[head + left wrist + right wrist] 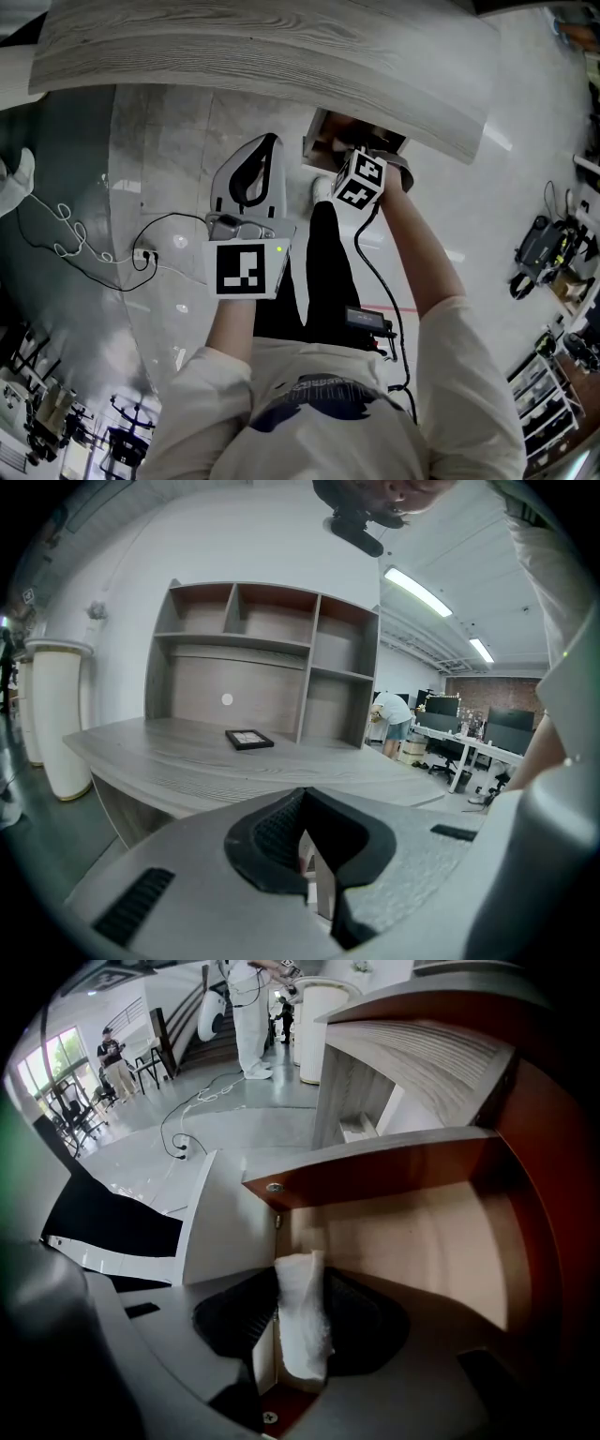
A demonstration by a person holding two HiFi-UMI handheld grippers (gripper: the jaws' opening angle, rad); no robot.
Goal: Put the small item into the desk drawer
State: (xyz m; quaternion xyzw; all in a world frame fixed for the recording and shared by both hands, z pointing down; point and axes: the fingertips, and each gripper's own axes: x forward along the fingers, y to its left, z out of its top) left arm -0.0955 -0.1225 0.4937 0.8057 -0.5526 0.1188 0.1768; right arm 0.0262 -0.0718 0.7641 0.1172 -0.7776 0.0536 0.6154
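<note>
At the open drawer's (422, 1241) near corner, the small white wad (302, 1321) stands upright between the jaws of your right tool (301, 1260), which are set wide around it. Your left tool (302, 797) hangs left of the drawer, below the counter (262, 47), jaws closed tip to tip on nothing.

Head view: we look steeply down from above onto the desk top (262, 47), the open drawer (328, 136) beneath its edge, and the floor (159, 159).
Left gripper view: we sit low, facing across the desk top toward the shelves (272, 658).
Right gripper view: very close, facing into the drawer, which it shares with the head view. All three show the desk top.
</note>
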